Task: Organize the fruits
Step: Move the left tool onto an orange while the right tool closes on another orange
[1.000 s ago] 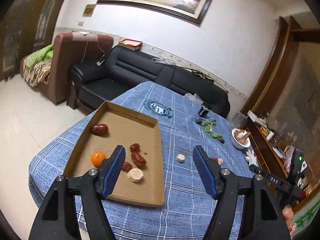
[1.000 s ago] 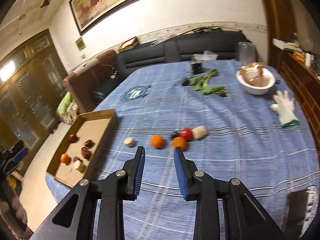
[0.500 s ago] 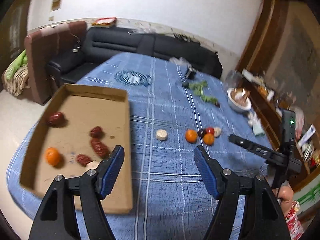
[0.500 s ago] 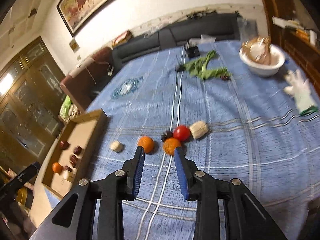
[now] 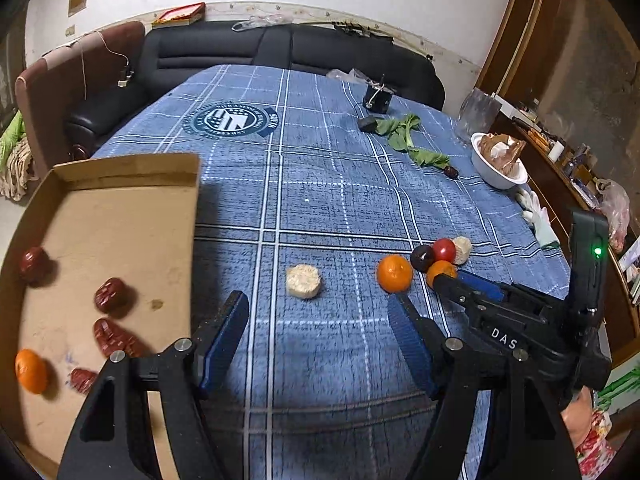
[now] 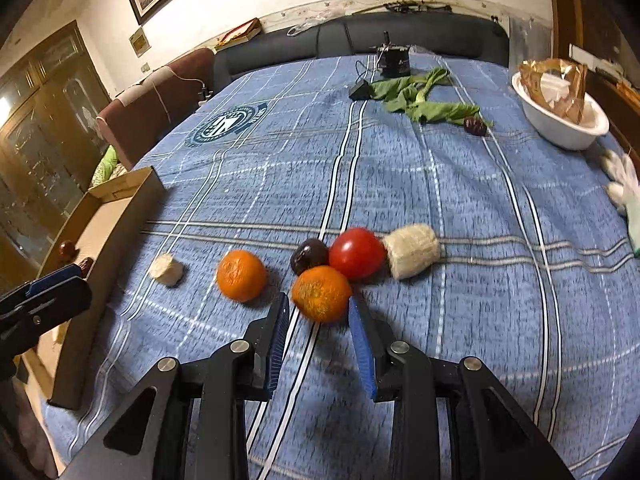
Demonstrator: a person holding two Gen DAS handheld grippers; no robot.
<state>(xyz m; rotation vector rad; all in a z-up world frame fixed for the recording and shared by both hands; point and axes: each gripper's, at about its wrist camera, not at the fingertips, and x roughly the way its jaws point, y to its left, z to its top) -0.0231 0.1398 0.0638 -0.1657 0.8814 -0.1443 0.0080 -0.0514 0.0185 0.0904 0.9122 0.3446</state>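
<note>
On the blue plaid tablecloth a knot of fruit sits well to the right of the cardboard tray: a near orange touching a red tomato and a dark plum, with a pale corn chunk against the tomato's far side. A second orange lies between the cluster and the tray, and a pale slice nearer the tray still. The right gripper hovers at the near orange – its fingers narrowly apart, tips flanking the fruit's near edge, nothing clamped. The left gripper hangs beside the tray's right wall, fingers wide apart and empty – the slice just beyond them. Inside the tray lie red dates and another orange.
</note>
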